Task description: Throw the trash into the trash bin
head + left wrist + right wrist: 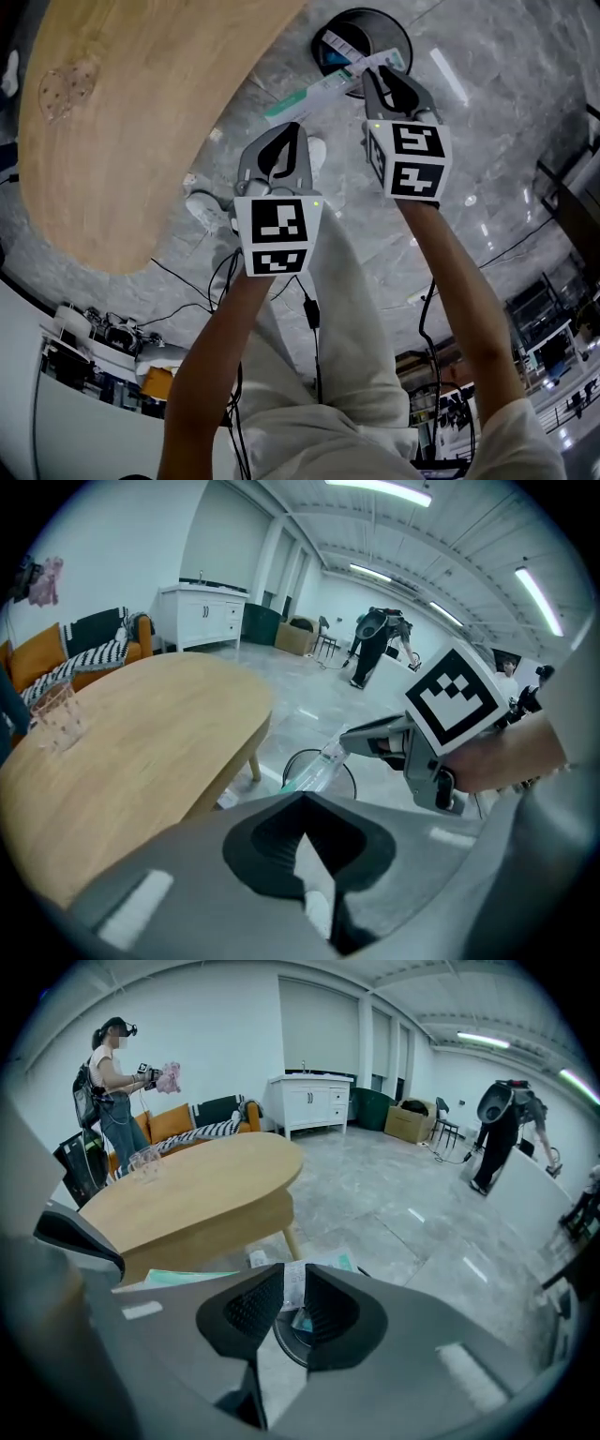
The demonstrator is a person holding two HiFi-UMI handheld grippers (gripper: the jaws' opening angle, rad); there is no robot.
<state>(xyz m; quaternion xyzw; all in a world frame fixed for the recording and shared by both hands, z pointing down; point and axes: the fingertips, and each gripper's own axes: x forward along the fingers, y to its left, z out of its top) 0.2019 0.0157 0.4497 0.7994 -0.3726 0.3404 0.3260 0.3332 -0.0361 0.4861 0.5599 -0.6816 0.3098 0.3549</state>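
**Inspector:** Location of the trash?

**Operator:** The green-and-white wrapper (314,94) is clamped in the right hand-held gripper (382,77). It sits at the rim of the trash bin (366,13) and is not yet inside. The left hand-held gripper (281,148) is closed on a white scrap (314,874), short of the bin.

**Inspector:** Next requirement?

**Operator:** My judgement: bring each item over the opening, then release it.

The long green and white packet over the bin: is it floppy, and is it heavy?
Probably fairly stiff: the packet juts out straight sideways from the right gripper, pinched only at one end, without drooping. Likely light too, since that small pinch carries all of it. Being long, it might catch on the trash bin rim.
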